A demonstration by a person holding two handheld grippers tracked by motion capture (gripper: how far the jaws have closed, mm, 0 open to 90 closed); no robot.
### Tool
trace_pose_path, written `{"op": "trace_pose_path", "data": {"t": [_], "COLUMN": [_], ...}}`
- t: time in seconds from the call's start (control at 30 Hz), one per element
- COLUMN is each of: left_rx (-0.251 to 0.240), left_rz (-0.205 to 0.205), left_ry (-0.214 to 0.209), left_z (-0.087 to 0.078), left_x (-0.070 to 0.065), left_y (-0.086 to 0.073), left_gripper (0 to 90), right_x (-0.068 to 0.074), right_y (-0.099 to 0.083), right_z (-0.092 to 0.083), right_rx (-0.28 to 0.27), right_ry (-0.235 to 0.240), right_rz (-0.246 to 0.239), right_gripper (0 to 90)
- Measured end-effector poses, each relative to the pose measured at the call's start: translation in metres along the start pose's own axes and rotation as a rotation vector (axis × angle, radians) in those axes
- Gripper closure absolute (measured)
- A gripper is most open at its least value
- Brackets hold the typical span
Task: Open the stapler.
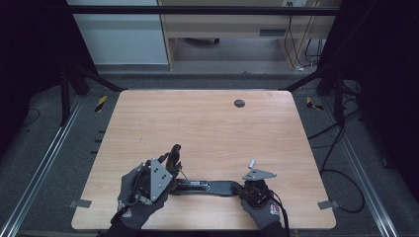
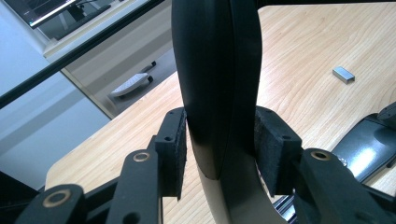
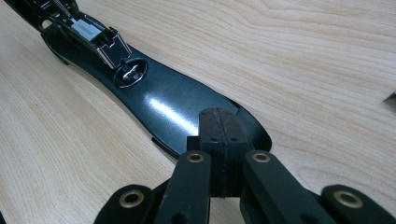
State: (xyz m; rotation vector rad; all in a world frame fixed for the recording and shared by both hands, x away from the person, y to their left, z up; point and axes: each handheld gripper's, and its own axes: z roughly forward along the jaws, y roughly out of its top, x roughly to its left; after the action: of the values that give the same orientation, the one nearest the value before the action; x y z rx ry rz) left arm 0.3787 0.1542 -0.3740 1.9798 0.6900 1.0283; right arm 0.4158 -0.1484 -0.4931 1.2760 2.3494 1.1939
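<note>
Object: I see a long black glossy stapler, opened out (image 1: 207, 186), flat near the wooden table's (image 1: 207, 123) front edge; hinged top arm (image 2: 219, 70) raised.
Left gripper (image 1: 174, 157): clamped on that arm.
Right gripper (image 3: 219, 128): clenched, pads pinning the base tail.
Handling: I judge it rigid, moderately heavy, slick; hold narrow ends.

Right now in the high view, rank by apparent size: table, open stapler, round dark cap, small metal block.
1. table
2. open stapler
3. round dark cap
4. small metal block, which looks only slightly smaller; the cap lies farther from the camera, so that order holds.
</note>
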Motion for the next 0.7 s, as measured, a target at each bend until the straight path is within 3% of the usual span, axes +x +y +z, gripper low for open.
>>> {"op": "trace_pose_path", "data": {"t": [0.7], "left_rx": [-0.007], "left_rz": [-0.035], "left_ry": [-0.002], "left_z": [-0.0052], "left_x": [0.0083], "left_y": [-0.0055], "left_gripper": [56.5], "right_x": [-0.0002], "right_y": [0.0001], "right_z": [0.0002], "right_rx": [0.000], "right_ry": [0.003], "right_rz": [0.002], "right_gripper": [90.0]}}
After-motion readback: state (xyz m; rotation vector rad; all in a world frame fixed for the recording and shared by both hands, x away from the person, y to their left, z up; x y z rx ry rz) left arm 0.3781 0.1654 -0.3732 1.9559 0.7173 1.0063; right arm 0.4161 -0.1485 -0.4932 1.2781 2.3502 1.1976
